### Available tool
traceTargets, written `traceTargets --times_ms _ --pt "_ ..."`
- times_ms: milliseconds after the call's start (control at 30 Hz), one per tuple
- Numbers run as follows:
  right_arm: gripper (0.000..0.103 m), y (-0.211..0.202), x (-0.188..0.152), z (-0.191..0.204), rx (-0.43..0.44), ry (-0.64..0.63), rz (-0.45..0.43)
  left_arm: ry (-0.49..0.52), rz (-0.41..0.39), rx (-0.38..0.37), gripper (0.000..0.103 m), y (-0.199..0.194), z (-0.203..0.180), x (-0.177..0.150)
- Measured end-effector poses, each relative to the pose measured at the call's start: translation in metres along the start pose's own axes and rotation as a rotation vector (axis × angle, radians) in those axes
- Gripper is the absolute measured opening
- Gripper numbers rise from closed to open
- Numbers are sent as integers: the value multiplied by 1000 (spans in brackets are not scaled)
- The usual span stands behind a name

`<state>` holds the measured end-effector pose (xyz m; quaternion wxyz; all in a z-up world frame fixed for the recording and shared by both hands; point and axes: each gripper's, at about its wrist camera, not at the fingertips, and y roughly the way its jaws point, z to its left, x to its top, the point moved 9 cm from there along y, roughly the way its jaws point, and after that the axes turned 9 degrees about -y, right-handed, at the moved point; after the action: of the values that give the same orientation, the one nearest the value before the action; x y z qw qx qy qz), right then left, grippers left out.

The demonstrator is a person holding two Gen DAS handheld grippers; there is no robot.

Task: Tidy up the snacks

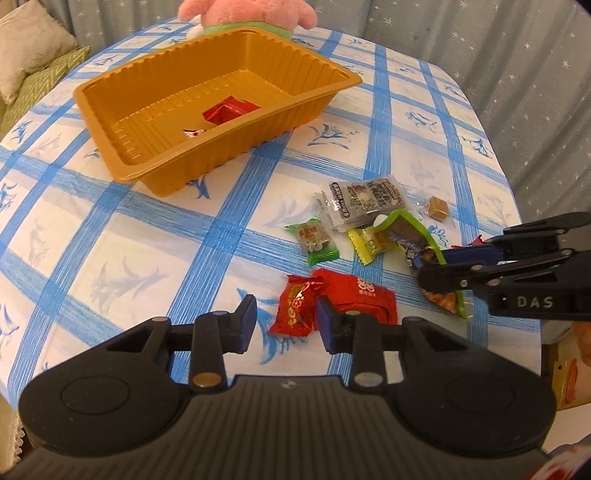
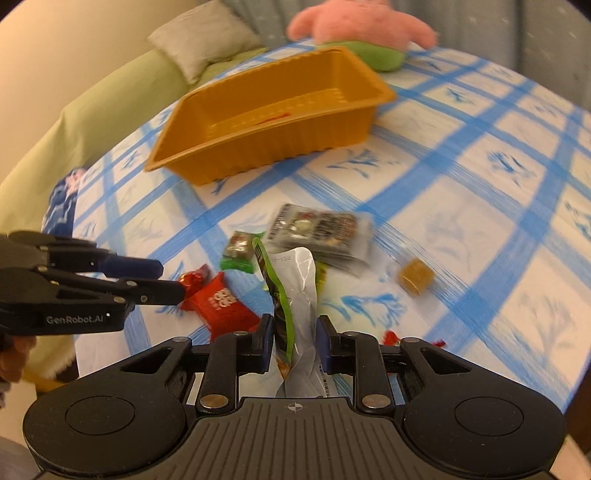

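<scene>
between the right tool's (image 2: 293, 345) pads a green-edged snack packet (image 2: 295, 306) stands pinched, its long axis running away from the tool toward the orange tray (image 2: 207, 162) — the tray lies ahead and a little left, well apart, across open checked cloth on the desk (image 2: 461, 206). nothing stands in that path except the tray's near wall, so the packet likely has to clear the rim. the left tool (image 1: 286, 319) hangs over a small red candy (image 1: 295, 312) and a flat red packet (image 1: 365, 297), its pads apart and gripping nothing; both lie just beside its tips, so that hand is nearer them. around lie a grey printed packet (image 1: 364, 203), green candy (image 1: 314, 240), yellow candy (image 1: 373, 242) and a brown cube (image 1: 437, 207). two red sweets (image 1: 229, 110) already sit in the tray; a pink plush toy (image 1: 251, 13) rests behind it.
</scene>
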<state>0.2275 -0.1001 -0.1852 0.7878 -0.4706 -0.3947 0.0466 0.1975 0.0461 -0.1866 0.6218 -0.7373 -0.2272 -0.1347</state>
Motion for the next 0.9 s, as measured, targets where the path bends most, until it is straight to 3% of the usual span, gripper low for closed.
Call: traceTargets --times_ms 200,533,633,767,900 --pt "25 -6 -1 -3 -6 45 -15 16 13 -16 21 12 -2 3" --pt "26 -6 -1 4 -17 4 -16 16 29 18 20 11 8 -4" --pt "29 -7 -1 5 -23 -8 -20 -3 43 32 20 5 17 -10" --pt "42 -8 -1 4 -37 -14 -26 -37 46 23 22 2 23 -11" --pt "44 -7 -2 3 -44 -19 -22 -34 48 26 22 6 22 -9"
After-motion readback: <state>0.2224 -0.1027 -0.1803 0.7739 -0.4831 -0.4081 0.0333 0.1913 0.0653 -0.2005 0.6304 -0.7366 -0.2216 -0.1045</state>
